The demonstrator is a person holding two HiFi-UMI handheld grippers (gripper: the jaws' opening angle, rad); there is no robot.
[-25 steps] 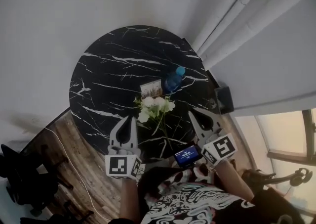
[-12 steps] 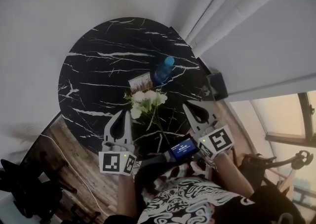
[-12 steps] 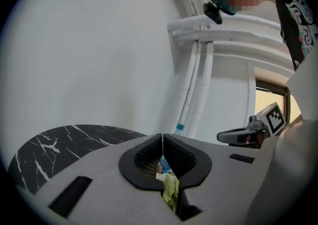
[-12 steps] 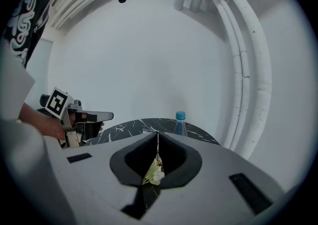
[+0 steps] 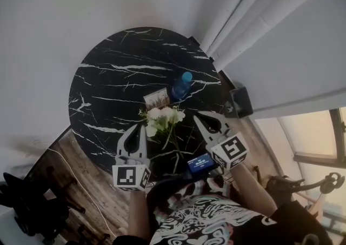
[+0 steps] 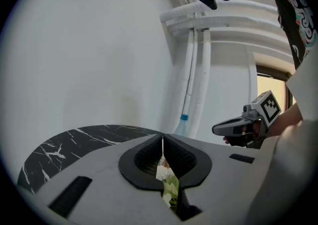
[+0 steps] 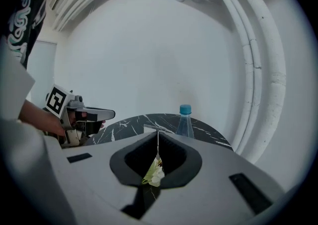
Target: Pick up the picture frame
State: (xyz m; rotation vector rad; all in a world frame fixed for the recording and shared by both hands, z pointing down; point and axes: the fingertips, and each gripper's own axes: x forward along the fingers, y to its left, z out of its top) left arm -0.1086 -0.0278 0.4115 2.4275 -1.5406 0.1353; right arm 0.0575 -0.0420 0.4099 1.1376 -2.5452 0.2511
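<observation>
Head view | left gripper (image 5: 137, 128), right gripper (image 5: 199, 118) clenched, lower than earlier | picture frame (image 5: 157, 98) untouched

1. The head view looks steeply down from above the person onto the round table (image 5: 97, 71).
2. The left gripper view sits low, just behind the left gripper (image 6: 162, 138), and faces across the table to the wall (image 6: 99, 60).
3. The right gripper view rides likewise on the right gripper (image 7: 158, 132).
4. All three views share the bottle (image 5: 181, 85). Each gripper view catches the other gripper at its side.
</observation>
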